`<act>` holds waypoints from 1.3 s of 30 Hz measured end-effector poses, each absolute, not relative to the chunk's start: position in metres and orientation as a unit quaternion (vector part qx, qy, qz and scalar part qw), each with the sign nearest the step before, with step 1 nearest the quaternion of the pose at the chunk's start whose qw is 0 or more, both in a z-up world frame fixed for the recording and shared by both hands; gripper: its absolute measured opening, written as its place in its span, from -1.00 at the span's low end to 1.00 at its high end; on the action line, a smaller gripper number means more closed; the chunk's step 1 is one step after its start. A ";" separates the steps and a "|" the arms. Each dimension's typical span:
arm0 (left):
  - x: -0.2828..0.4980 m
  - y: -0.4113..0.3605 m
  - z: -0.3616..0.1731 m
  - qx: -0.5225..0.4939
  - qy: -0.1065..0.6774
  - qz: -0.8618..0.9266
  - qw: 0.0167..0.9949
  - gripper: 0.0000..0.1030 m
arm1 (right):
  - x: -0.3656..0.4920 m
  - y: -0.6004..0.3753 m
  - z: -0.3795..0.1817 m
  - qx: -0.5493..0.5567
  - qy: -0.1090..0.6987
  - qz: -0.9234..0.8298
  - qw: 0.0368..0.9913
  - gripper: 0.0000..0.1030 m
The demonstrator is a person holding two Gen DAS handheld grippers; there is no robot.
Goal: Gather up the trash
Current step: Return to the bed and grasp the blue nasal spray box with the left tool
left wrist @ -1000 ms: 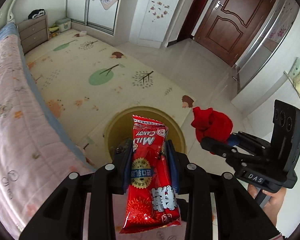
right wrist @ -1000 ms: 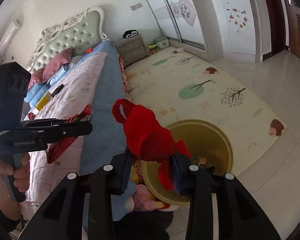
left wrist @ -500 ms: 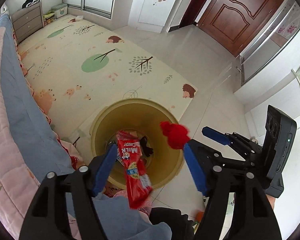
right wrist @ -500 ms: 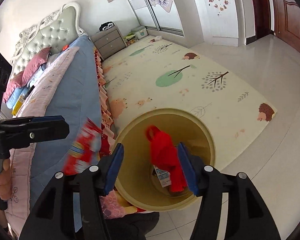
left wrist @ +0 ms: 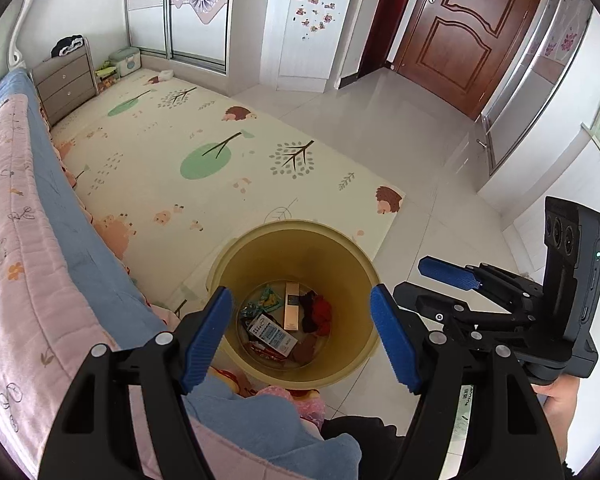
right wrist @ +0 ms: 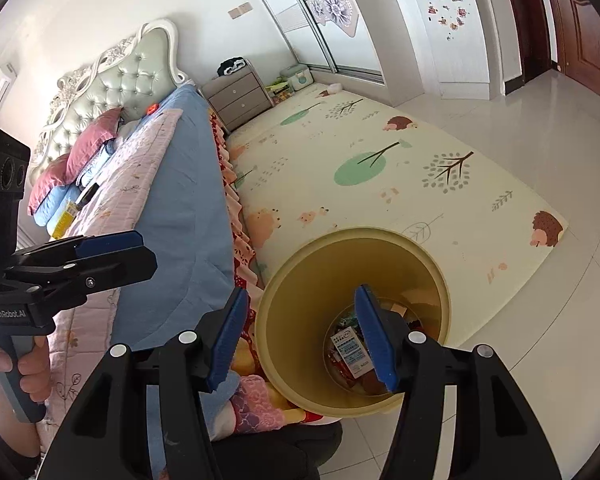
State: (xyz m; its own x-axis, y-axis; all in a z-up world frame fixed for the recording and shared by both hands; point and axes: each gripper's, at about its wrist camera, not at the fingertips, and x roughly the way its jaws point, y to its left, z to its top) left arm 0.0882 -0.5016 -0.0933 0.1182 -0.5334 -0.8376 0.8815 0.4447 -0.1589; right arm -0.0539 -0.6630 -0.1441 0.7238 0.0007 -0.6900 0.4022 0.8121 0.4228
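Both tools (left wrist: 302,334) (right wrist: 300,338) agape, tilted down over bin (left wrist: 354,268)

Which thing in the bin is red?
The crumpled red bag, at the right of the bin's bottom. The box beside it is tan and the packet white.

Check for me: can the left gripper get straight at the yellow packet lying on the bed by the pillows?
Probably not. The left gripper hangs open over the bin, while the yellow packet lies far up the bed.
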 end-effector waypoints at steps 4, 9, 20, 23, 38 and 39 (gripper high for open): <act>0.091 -0.475 -0.076 0.188 0.433 -0.484 0.737 0.39 | -0.045 -0.640 -0.118 0.262 0.345 -0.093 0.896 0.08; 0.105 -0.426 -0.057 0.174 0.420 -0.463 0.761 0.39 | -0.021 -0.600 -0.085 0.226 0.337 -0.053 0.912 0.08; 0.180 -0.270 -0.027 0.142 0.412 -0.340 0.833 0.39 | 0.075 -0.472 -0.046 0.150 0.351 0.084 0.921 0.08; 0.203 -0.217 -0.020 0.123 0.411 -0.297 0.853 0.39 | 0.107 -0.431 -0.042 0.137 0.356 0.123 0.916 0.08; 0.319 0.000 -0.023 -0.014 0.447 -0.084 0.890 0.38 | 0.238 -0.265 -0.024 0.073 0.382 0.264 0.883 0.08; 0.326 0.007 -0.024 -0.019 0.449 -0.075 0.890 0.38 | 0.247 -0.258 -0.025 0.072 0.386 0.271 0.879 0.08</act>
State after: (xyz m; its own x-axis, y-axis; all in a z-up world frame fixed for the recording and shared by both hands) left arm 0.3262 0.0068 -0.0241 0.5849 -0.1509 -0.7970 0.1170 0.9880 -0.1013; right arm 0.2465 -0.2580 -0.0245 0.5545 0.5316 -0.6402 -0.4204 0.8429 0.3358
